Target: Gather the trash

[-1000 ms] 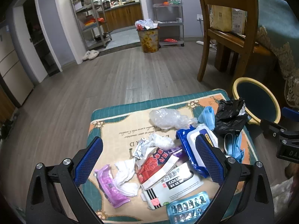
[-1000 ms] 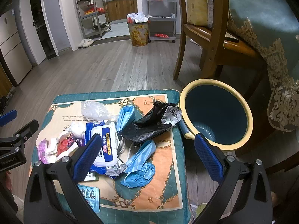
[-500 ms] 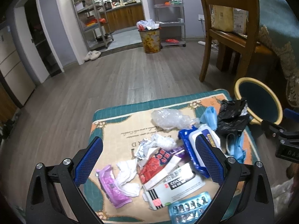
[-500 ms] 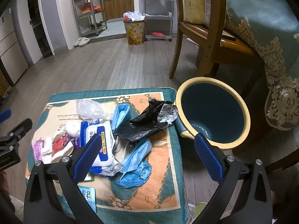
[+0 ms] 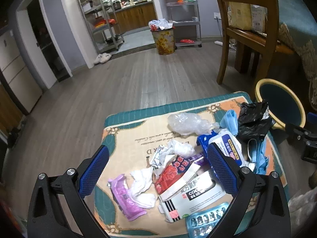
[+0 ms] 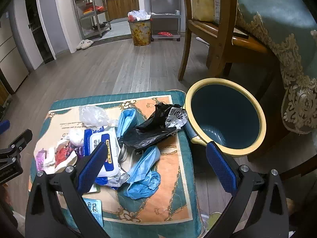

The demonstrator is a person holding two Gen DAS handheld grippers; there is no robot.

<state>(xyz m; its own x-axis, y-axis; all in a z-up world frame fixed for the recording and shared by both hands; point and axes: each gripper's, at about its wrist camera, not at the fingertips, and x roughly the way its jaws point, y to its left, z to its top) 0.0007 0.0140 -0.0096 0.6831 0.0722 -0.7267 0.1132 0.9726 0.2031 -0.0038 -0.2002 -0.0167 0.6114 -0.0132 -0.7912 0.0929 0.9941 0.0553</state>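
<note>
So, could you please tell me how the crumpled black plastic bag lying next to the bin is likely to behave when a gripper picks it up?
The crumpled black plastic bag looks thin and creased, so it will probably hang limp and weigh little. Its glossy film may slip between fingers unless several folds are pinched. It lies over a blue shoe cover, which might drag along.

white box (image 5: 195, 193): "CO…", likely Colgate | black bag's label (image 6: 177, 115): "46" upside down | mat (image 5: 126, 136): script unreadable

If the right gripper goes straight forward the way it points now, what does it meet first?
Probably the crumpled blue shoe cover on the mat, which lies between the open fingers of the right gripper. The black plastic bag lies just beyond. Depth is uncertain.
</note>
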